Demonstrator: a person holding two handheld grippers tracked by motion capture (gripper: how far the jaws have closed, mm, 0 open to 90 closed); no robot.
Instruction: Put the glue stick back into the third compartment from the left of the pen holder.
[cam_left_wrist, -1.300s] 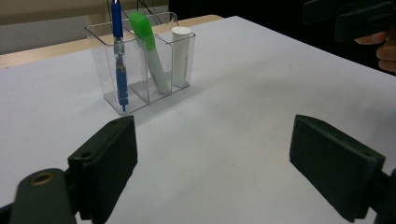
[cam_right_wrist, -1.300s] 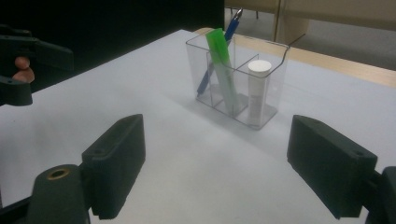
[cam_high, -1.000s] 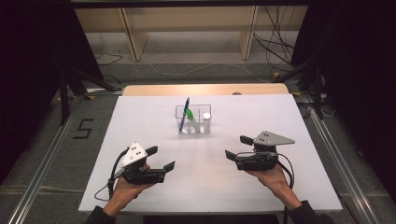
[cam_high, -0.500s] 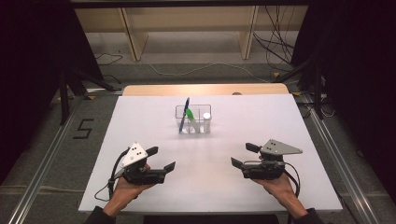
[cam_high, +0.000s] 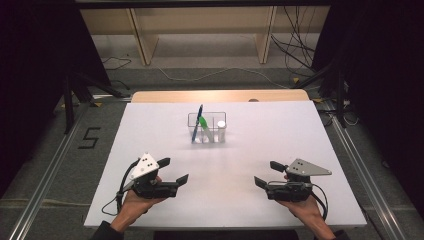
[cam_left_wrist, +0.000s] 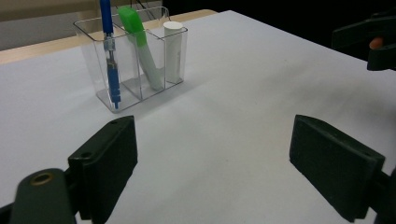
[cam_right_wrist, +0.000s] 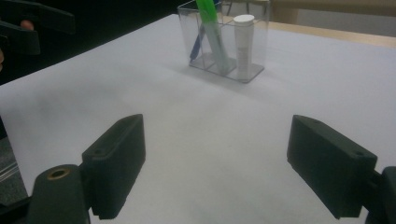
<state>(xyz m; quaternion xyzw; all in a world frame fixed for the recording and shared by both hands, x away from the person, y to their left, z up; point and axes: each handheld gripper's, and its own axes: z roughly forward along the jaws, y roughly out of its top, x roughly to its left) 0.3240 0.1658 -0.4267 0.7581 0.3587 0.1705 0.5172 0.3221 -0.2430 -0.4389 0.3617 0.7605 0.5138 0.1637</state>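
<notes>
A clear three-compartment holder (cam_high: 207, 128) (cam_left_wrist: 133, 53) (cam_right_wrist: 229, 39) stands at the middle of the white table (cam_high: 150, 130). It holds a blue pen (cam_high: 198, 122) (cam_left_wrist: 110, 56), a green-capped marker (cam_high: 204, 126) (cam_left_wrist: 140, 44) (cam_right_wrist: 212, 32) and a white tube (cam_high: 220, 129) (cam_left_wrist: 173, 49) (cam_right_wrist: 243, 39), one per compartment. My left gripper (cam_high: 172, 171) (cam_left_wrist: 212, 170) is open near the front left, held in a hand, with nothing between its jaws. My right gripper (cam_high: 269, 173) (cam_right_wrist: 215, 163) is open near the front right, also holding nothing. Both point toward the table's middle.
A wooden strip (cam_high: 220, 95) runs along the table's far edge. Beyond it are wooden shelf legs (cam_high: 140, 40) and cables (cam_high: 295, 50) on the floor. A "5" mark (cam_high: 89, 137) lies on the floor at the left. Metal rails (cam_high: 360, 170) flank the table.
My right gripper has drawn back toward the front right of the table. The left gripper has stayed in place. Both stay open.
</notes>
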